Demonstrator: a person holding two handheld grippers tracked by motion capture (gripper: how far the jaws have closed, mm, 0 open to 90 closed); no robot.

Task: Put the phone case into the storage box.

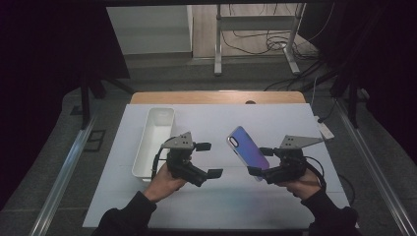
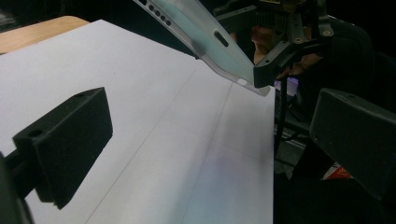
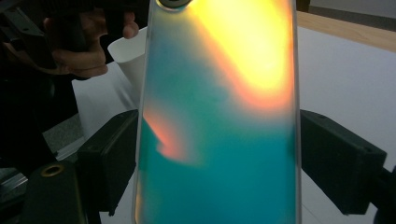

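Note:
An iridescent blue-violet phone case (image 1: 247,146) is held tilted above the white mat, camera cutout at its far end. My right gripper (image 1: 259,161) is shut on its lower end, one black jaw on each long side. In the right gripper view the case (image 3: 219,116) stands between both jaws of that gripper (image 3: 219,158), glowing teal and orange. My left gripper (image 1: 209,160) hovers to its left, open with nothing between the jaws. The left gripper view looks between that gripper's spread jaws (image 2: 210,140) at the case (image 2: 201,37) and the right gripper (image 2: 275,60) beyond.
A long white tray (image 1: 162,110) lies on the left part of the white mat (image 1: 221,196), just behind the left hand. The wooden table edge (image 1: 216,97) runs along the back. Cables and a metal stand sit on the floor beyond.

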